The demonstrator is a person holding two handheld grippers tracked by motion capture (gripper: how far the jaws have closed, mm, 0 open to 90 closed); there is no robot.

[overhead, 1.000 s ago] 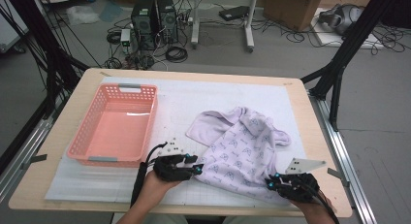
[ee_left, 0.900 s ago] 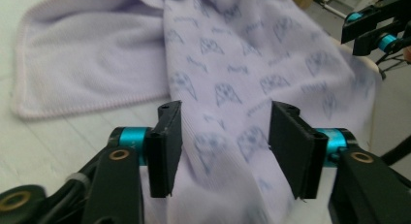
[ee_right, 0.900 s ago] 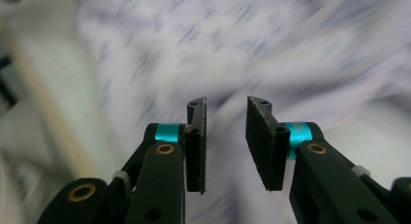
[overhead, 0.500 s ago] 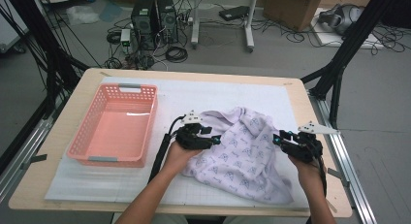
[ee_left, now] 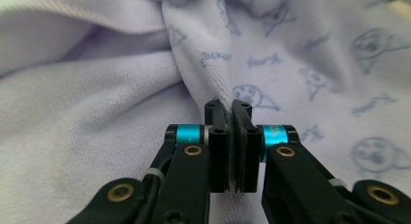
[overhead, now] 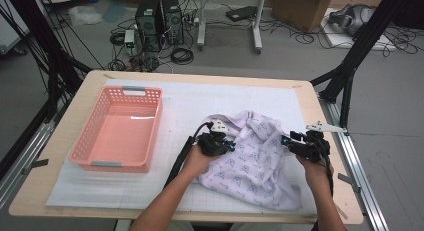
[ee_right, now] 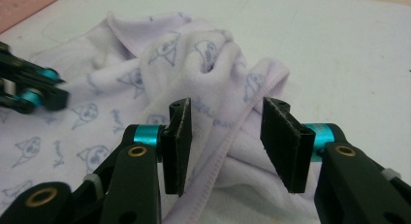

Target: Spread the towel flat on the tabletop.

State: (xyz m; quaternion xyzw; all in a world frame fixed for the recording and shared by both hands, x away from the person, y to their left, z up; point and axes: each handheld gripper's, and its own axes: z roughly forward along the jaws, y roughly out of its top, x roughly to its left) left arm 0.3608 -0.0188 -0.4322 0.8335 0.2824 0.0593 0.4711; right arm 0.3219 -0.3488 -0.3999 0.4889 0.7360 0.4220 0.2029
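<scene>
A lilac garment (overhead: 255, 158) with a blue cartoon print lies crumpled on the white mat, right of centre. My left gripper (overhead: 228, 146) is at its left edge. Its jaws have just been closing and are now shut on a raised fold of the garment (ee_left: 213, 64), pinched between the pads at my left gripper (ee_left: 231, 107). My right gripper (overhead: 287, 141) is at the cloth's right edge. Its jaws have just been opening and stand apart at my right gripper (ee_right: 225, 110), with a hemmed fold of the garment (ee_right: 203, 54) between them, untouched by the pads (ee_right: 177, 136).
A pink plastic basket (overhead: 145, 98) with nothing in it stands on the mat's left half. The white grid mat (overhead: 200, 98) covers most of the wooden table (overhead: 90, 81). Black frame legs and cables lie beyond the far edge.
Both hands moved from the table's front edge up to the middle of the garment. The left jaws closed on a fold of cloth. The right jaws spread wider.
</scene>
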